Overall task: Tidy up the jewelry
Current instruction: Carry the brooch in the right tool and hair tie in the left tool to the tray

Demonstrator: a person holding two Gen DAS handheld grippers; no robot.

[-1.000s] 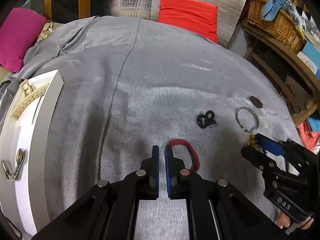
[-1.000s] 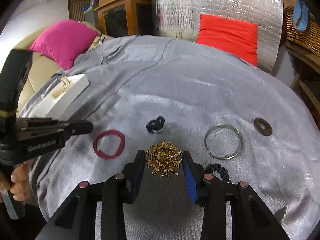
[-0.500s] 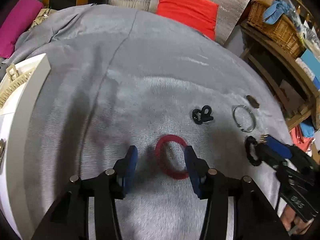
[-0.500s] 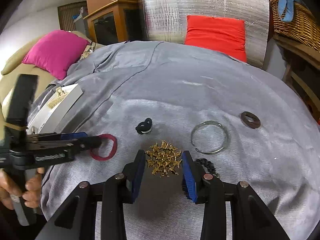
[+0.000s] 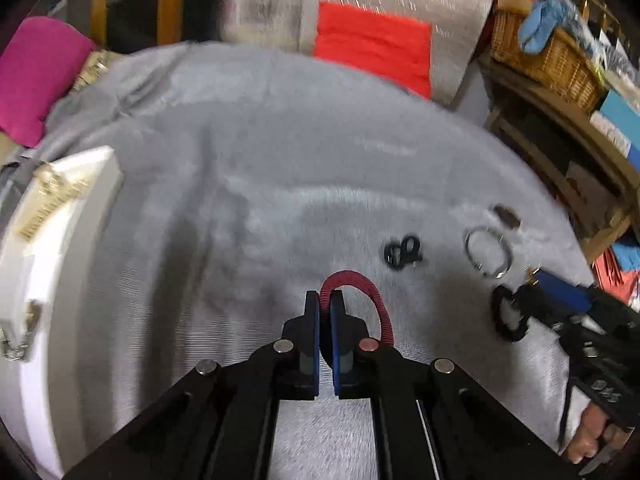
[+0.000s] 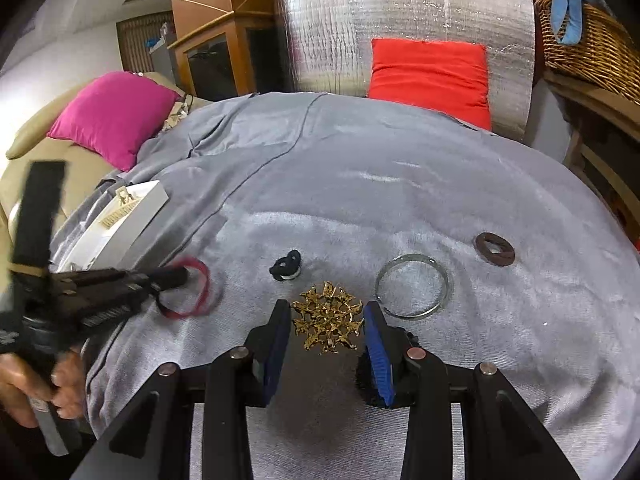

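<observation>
Your left gripper [image 5: 324,300] has just been closing, and now it pinches one side of the red ring [image 5: 360,292] tight between its two blue pads. The rest of the ring loops out to the side, and it looks like it is coming up off the grey blanket [image 5: 280,168].

Your right gripper [image 6: 326,316] is partly open, with the gold star brooch [image 6: 326,322] held between its pads. The brooch looks lifted a little above the blanket, though that is hard to be sure of.

So two pieces are in your grippers, and neither is put away yet.

The white box [image 5: 52,264] sits at the left edge of the blanket. It already has a gold comb-like piece [image 5: 52,204] on it and a small metal clip [image 5: 20,332] nearer to you. Those look like the finished part of the job.

Plenty is still lying loose on the blanket. There is a small black piece [image 6: 286,266], a thin silver bangle [image 6: 414,286], a dark brown ring [image 6: 495,249] and a black curly band [image 5: 506,316] just beside your right gripper.

My guess is you are near the start. Two pieces are in the box, two are on the way, and four more wait their turn.
</observation>
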